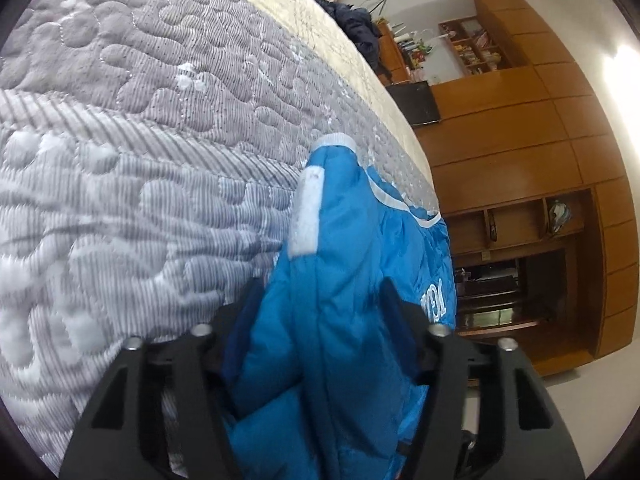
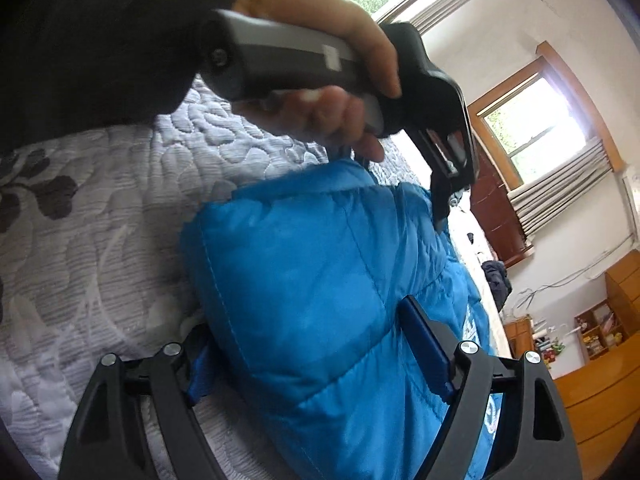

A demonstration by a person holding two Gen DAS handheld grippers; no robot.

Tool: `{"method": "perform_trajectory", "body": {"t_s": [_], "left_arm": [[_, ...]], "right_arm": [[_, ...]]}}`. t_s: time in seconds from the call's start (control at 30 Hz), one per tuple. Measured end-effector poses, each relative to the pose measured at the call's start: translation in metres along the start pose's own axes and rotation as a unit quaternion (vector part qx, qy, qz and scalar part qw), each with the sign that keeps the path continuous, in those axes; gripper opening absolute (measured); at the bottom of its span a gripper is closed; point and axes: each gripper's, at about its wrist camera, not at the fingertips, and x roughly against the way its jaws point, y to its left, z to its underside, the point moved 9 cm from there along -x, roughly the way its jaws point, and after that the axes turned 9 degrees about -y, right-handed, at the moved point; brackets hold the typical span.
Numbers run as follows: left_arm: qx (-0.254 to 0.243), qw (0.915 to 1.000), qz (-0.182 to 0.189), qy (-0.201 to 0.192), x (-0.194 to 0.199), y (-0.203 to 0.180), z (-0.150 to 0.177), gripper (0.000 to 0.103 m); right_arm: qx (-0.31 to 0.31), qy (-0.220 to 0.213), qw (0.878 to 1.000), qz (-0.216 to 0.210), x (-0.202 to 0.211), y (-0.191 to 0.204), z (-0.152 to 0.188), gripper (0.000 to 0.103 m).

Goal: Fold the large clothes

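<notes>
Quilted grey bedspread (image 1: 132,152) under puffy bright-blue jacket (image 2: 320,264), white-trimmed

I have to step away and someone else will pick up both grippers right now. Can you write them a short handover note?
Left gripper: shut on the blue padded jacket, near a white-trimmed cuff.
Right gripper: shut on another thick part of the same jacket.
The jacket is bunched and partly lifted over the grey quilted bed cover.
Done: both grips taken.
Left: lay it flat, fold, smooth. How many folds are made cannot be told.
</notes>
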Motion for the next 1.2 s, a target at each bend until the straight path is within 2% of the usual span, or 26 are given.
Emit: {"method": "perform_trajectory", "body": {"t_s": [0.17,0.33,0.5,0.9,1.2], "left_arm": [[0.002,0.9999,-0.009,0.004,-0.004,-0.008,0.001,0.036],[0.007,0.9998,-0.017,-0.004,0.001,-0.019,-0.005,0.025],[0.005,0.9993,-0.036,-0.005,0.002,-0.031,-0.006,0.022],[-0.024,0.9969,-0.073,-0.019,0.016,-0.095,-0.013,0.019],[-0.050,0.9936,-0.097,-0.029,0.015,-0.156,-0.018,0.019]], "right_arm": [[0.030,-0.006,0.999,0.019,0.005,0.012,-0.006,0.072],[0.007,-0.012,1.000,0.018,0.008,0.011,-0.010,0.043],[-0.029,-0.023,0.999,0.013,0.021,0.002,-0.014,0.030],[-0.124,-0.067,0.990,0.021,0.060,-0.050,-0.023,0.026],[-0.190,-0.097,0.976,0.031,0.088,-0.090,-0.019,0.025]]}}
